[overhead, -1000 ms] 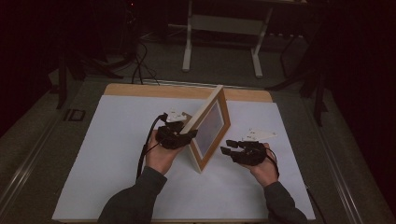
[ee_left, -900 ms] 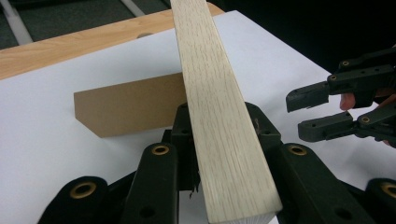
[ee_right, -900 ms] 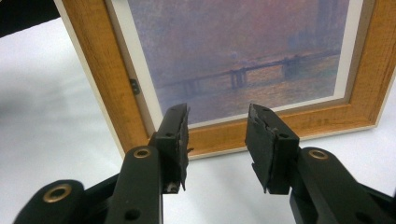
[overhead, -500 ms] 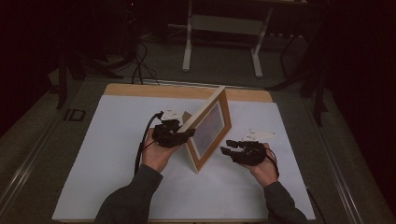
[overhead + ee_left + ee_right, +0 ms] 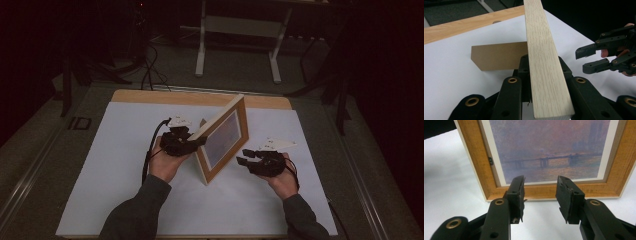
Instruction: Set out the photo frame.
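Observation:
A wooden picture frame (image 5: 222, 137) with a hazy purple bridge picture (image 5: 549, 155) stands on its lower edge on the white sheet, tilted. My left gripper (image 5: 197, 142) is shut on the frame's pale side edge (image 5: 544, 62). Its jaws have just closed a little further, one on each face. A brown easel stand (image 5: 499, 58) sticks out from the frame's back. My right gripper (image 5: 245, 157) hovers open just in front of the picture side, level with the lower rail (image 5: 539, 187), with nothing between its pads. It also shows in the left gripper view (image 5: 584, 60).
A white sheet (image 5: 115, 165) covers the table, with a bare wooden strip (image 5: 150, 96) along the far edge. Beyond the table stand white legs of another stand (image 5: 202, 45), and cables (image 5: 150, 70) lie on the dark floor.
The left hand and the frame have shifted slightly; the frame's lower corner has slid a little to the left. The right hand has stayed in place.

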Demonstrator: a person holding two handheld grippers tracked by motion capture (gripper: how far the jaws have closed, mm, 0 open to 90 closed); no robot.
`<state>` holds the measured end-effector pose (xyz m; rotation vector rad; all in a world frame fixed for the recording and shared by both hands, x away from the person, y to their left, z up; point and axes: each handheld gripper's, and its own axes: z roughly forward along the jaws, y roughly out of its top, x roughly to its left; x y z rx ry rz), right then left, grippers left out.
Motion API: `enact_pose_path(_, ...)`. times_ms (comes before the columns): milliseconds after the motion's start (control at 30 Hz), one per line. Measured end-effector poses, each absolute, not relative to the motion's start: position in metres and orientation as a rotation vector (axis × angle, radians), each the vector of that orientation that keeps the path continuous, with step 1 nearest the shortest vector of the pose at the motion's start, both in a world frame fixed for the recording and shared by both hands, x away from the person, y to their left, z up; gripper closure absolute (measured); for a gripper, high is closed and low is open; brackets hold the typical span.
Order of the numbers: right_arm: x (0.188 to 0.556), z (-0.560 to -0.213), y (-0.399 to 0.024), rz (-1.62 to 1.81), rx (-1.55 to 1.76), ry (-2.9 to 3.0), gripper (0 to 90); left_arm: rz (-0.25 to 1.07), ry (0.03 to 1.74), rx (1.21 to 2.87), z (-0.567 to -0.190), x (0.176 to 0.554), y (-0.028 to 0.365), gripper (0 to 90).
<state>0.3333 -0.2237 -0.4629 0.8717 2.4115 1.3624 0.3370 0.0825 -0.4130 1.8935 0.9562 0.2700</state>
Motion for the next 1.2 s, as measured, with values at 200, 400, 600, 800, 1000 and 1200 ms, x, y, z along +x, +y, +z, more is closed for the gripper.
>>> enact_pose_path(200, 0.334, -0.461, -0.224, 1.359, 0.869, 2.41, 57.8, 0.256, 0.942, 1.899, -0.413, 0.339, 0.087, 73.9)
enact_pose_path(400, 0.335, -0.459, -0.226, 1.356, 0.875, 2.402, 57.8, 0.238, 0.923, 1.905, -0.414, 0.342, 0.091, 74.0)
enact_pose_path(600, 0.336, -0.457, -0.226, 1.353, 0.872, 2.398, 57.7, 0.221, 0.901, 1.908, -0.415, 0.344, 0.095, 74.0)
enact_pose_path(800, 0.337, -0.455, -0.227, 1.348, 0.876, 2.393, 57.4, 0.208, 0.868, 1.92, -0.415, 0.345, 0.099, 74.0)
enact_pose_path(1000, 0.34, -0.453, -0.226, 1.348, 0.875, 2.386, 57.4, 0.195, 0.842, 1.93, -0.415, 0.347, 0.102, 74.0)
enact_pose_path(1200, 0.342, -0.45, -0.225, 1.349, 0.876, 2.381, 57.0, 0.162, 0.814, 1.931, -0.416, 0.349, 0.108, 74.0)
